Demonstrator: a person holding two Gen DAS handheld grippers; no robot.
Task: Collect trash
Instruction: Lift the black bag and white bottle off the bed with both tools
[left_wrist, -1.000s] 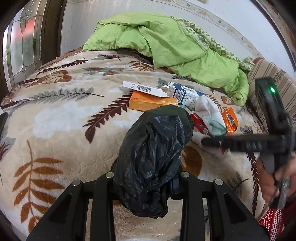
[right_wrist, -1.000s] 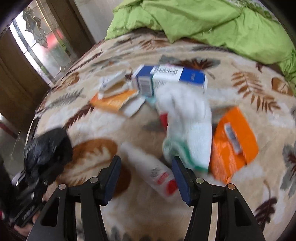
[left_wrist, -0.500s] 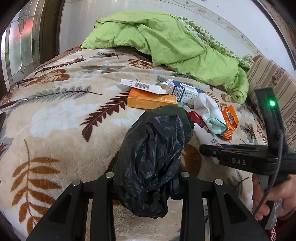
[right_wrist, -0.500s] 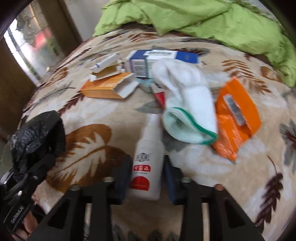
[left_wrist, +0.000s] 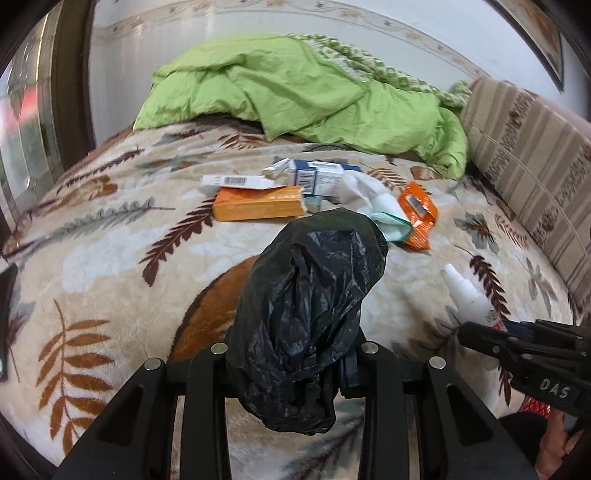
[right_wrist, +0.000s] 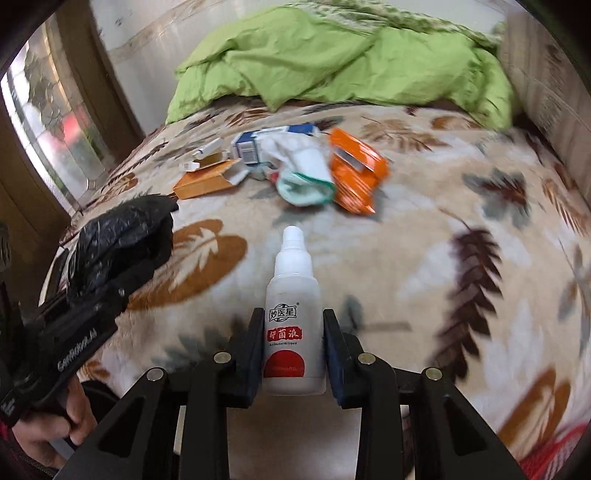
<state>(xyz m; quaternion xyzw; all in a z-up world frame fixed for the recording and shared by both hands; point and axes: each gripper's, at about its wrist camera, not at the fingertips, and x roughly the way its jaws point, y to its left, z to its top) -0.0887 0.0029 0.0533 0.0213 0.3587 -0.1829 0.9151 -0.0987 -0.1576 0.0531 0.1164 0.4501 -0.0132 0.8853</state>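
Observation:
My left gripper (left_wrist: 291, 354) is shut on a crumpled black trash bag (left_wrist: 306, 306), held above the bed; the bag also shows at the left of the right wrist view (right_wrist: 122, 236). My right gripper (right_wrist: 293, 347) is shut on a white plastic bottle (right_wrist: 293, 325) with a red label, lifted off the blanket; the bottle also shows in the left wrist view (left_wrist: 467, 295). More trash lies in a pile farther back: an orange box (left_wrist: 258, 206), a blue and white box (left_wrist: 317, 177), a white barcoded box (left_wrist: 236, 181), a white sock (right_wrist: 303, 173) and an orange wrapper (right_wrist: 354, 173).
A leaf-patterned blanket (left_wrist: 110, 251) covers the bed. A green duvet (left_wrist: 295, 92) is bunched at the back by the wall. A striped cushion (left_wrist: 528, 166) lies along the right side. A glass door (right_wrist: 55, 129) stands at the left.
My right gripper closed on the white bottle and pulled it back from the pile, lifting it. The left gripper with the bag drew back a little and turned right.

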